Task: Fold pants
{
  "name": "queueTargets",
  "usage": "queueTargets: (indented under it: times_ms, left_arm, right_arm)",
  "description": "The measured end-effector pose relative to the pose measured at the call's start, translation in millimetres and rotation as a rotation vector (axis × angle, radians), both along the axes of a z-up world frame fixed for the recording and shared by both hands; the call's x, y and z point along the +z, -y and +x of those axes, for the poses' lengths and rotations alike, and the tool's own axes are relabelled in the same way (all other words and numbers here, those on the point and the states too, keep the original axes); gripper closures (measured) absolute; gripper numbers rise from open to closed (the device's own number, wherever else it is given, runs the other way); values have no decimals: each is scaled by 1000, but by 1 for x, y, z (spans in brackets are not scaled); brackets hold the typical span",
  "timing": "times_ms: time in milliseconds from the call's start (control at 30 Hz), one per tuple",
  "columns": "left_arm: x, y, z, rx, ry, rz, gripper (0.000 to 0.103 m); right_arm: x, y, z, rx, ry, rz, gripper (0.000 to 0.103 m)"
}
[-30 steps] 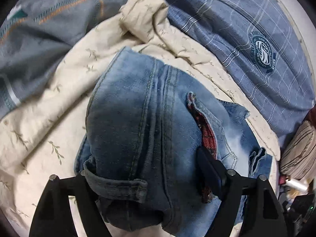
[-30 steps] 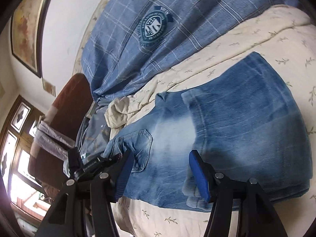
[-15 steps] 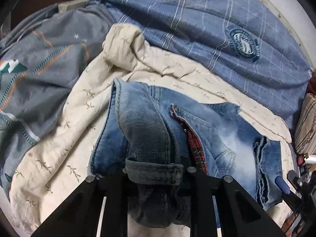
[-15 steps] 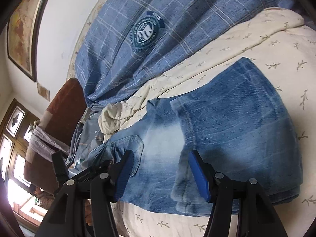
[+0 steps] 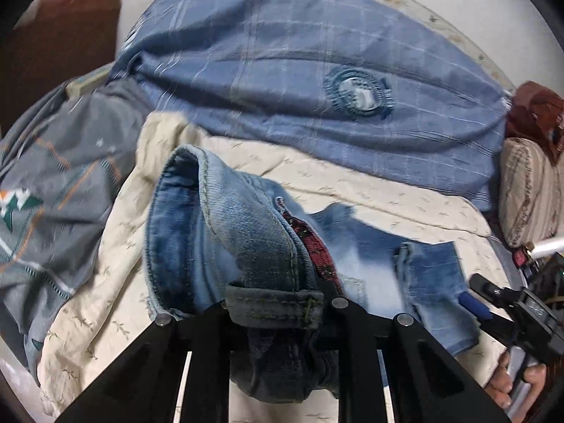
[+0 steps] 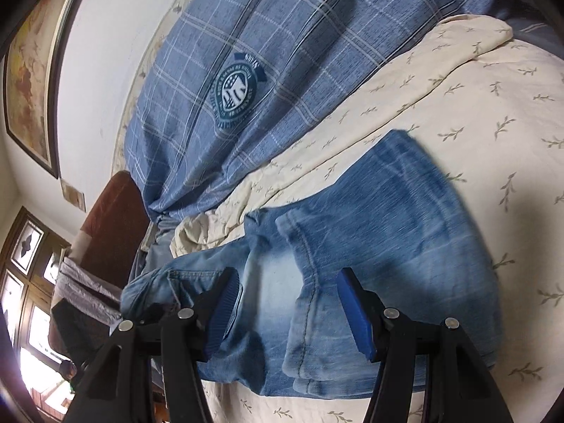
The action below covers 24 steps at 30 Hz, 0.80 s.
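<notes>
While its fingers [image 5: 338, 308] pinch the waistband, the left gripper [image 5: 278, 313] lifts that end of the jeans [image 5: 239, 246] off the bed; the legs lie folded on the cream leaf-print sheet [image 6: 476, 81]. Spread wide, the right gripper [image 6: 289, 313] hovers empty over the pale denim. Behind lies a blue plaid pillow [image 6: 282, 53], beside it a grey quilt [image 5: 63, 162].

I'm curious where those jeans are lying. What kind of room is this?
Probably a bedroom: the jeans lie on a cream leaf-print sheet, beside a blue checked pillow, with a framed picture on the wall.
</notes>
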State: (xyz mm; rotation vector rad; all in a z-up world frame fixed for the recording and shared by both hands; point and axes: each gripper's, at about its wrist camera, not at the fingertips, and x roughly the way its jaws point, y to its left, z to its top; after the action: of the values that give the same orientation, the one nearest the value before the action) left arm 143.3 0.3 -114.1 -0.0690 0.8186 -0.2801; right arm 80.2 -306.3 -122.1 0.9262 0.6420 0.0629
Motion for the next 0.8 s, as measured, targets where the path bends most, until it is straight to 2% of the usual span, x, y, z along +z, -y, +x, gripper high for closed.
queueTargets:
  times_ms: [167, 367, 600, 700, 800]
  left_arm:
    - [21, 49, -17, -107, 58, 51, 84]
    - [29, 121, -33, -241, 84, 102, 84]
    - [4, 209, -51, -390, 81, 189, 84]
    - [-22, 245, -54, -439, 29, 227, 79]
    - [-25, 260, -62, -529, -17, 149, 76]
  right_arm:
    - [4, 25, -13, -60, 23, 23, 42]
    - [2, 63, -34, -145, 42, 97, 42]
    - [-4, 108, -60, -251, 86, 217, 42]
    - [-6, 123, -71, -287, 95, 250, 42]
    - [-8, 136, -81, -325, 106, 272, 42]
